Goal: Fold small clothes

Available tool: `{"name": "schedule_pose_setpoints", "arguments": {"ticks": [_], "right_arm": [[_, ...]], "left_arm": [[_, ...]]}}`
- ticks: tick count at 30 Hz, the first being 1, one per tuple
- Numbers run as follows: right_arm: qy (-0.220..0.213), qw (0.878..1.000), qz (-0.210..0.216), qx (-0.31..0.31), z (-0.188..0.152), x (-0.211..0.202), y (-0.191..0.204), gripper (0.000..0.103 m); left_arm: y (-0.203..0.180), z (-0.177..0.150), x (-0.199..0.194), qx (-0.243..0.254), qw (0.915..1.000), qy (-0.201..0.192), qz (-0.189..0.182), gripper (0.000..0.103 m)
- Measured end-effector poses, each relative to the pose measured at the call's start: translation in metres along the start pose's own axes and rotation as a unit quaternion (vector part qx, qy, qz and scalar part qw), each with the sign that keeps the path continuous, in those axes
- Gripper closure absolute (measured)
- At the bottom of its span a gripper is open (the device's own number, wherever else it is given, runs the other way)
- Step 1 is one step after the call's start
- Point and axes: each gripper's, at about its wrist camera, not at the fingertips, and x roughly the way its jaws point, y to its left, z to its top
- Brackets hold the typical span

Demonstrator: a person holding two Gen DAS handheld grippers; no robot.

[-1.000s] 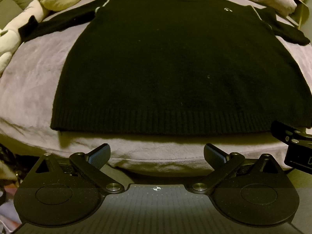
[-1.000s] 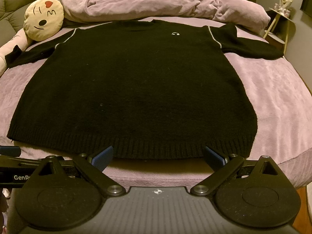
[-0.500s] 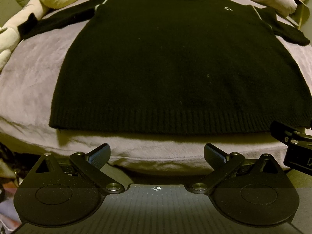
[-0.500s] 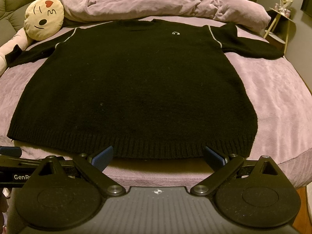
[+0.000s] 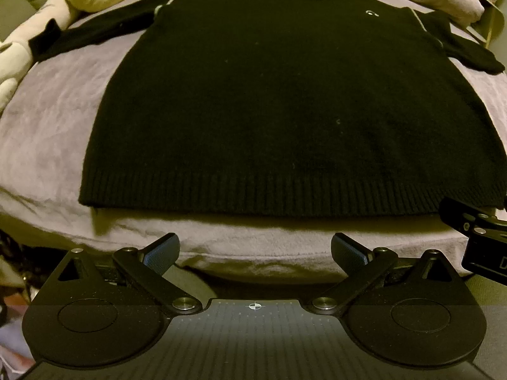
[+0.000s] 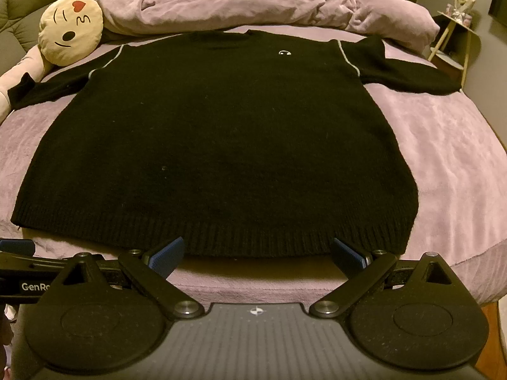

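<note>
A black knitted sweater (image 5: 285,104) (image 6: 221,145) lies flat, front up, on a bed with a mauve cover (image 5: 47,133) (image 6: 443,164). Its ribbed hem faces me and both sleeves spread out sideways. A small white logo sits on the chest. My left gripper (image 5: 255,250) is open, below the bed's front edge and short of the hem. My right gripper (image 6: 258,255) is open too, its blue fingertips just at the hem's near edge, holding nothing. The right gripper's body (image 5: 475,231) shows at the right of the left wrist view.
A round yellow emoji pillow (image 6: 71,33) and a pale plush arm (image 5: 19,53) lie at the far left by the left sleeve. A bunched mauve duvet (image 6: 269,6) runs along the head of the bed. A small side table (image 6: 456,31) stands at the far right.
The left wrist view has shifted slightly: the sweater sits a little higher and nearer in frame. The right gripper has barely moved. Both stay open.
</note>
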Motion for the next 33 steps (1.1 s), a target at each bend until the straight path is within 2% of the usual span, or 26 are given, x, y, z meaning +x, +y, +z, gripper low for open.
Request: {"name": "schedule_pose_setpoints", "arguments": {"ticks": [33], "right_arm": [[0.007,1.0,0.001,0.005,-0.0045,0.0063,-0.0034,0.004]], "left_arm": [[0.0058,0.0032,0.003,-0.005,0.9999,0.007,-0.006,0.0]]}}
